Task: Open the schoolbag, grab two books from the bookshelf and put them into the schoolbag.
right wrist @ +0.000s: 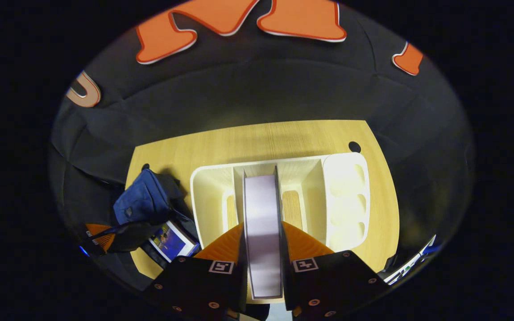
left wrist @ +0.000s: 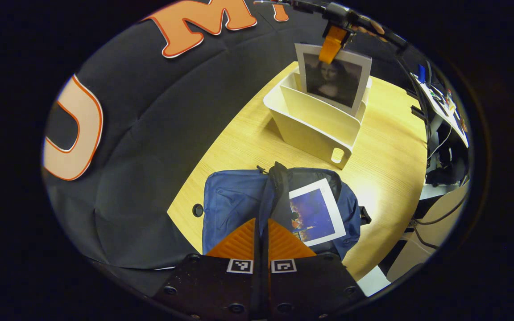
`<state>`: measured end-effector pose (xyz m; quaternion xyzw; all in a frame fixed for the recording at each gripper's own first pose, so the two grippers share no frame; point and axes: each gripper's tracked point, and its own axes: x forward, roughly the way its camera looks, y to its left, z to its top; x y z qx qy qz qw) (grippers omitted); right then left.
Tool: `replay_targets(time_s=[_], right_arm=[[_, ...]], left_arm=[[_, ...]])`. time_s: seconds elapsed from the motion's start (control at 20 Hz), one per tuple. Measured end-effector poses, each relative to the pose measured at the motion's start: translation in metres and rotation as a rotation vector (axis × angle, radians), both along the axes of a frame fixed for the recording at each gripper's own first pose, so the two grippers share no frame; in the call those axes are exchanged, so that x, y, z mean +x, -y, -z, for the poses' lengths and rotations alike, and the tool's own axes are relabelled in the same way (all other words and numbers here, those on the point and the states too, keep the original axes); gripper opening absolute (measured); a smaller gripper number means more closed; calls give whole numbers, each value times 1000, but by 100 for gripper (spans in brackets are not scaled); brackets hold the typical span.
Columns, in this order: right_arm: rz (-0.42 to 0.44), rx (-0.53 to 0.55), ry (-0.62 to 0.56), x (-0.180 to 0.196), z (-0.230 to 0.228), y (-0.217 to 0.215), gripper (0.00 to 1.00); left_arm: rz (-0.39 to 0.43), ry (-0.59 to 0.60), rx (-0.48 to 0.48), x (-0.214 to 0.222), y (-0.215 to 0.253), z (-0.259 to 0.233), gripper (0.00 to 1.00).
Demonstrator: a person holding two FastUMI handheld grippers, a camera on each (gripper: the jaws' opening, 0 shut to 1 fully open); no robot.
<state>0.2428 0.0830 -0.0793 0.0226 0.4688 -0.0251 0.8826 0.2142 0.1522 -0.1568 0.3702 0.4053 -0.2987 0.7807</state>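
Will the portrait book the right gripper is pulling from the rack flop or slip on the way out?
Probably stiff: the book stands flat and unbent under the right gripper. It looks thin, so likely light. Gripped only at its top edge, it may swing.

A staged recording booth: black cloth wall (right wrist: 257, 93) drapes behind a light wooden table (left wrist: 248, 138), with cables and equipment (left wrist: 444, 111) (crowded at the table's edge) alongside.
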Motion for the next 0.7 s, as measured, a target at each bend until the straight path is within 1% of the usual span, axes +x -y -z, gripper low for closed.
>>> replay_targets(time_s=[0.15,0.2,0.25,0.35,0.5,0.6,0.7], right_arm=[[-21,-49,73,-20,-41,8,33],[-20,-43,101,-27,-53,8,33],[-22,-18,131,-37,-66,3,33],[-37,72,186,-61,-91,-9,33],[-60,180,261,-92,-118,-24,32],[-70,236,291,-116,-122,-32,32],[-79,335,297,-136,-108,-52,32]], left_arm=[[5,3,-8,-1,-1,-1,1],[9,5,-7,-1,-2,-1,1],[10,10,-7,0,-3,-2,1],[6,28,-6,3,-5,-5,1],[6,35,-9,2,-6,-7,1],[9,44,-7,1,-6,-9,1],[13,55,1,2,-6,-13,1]])
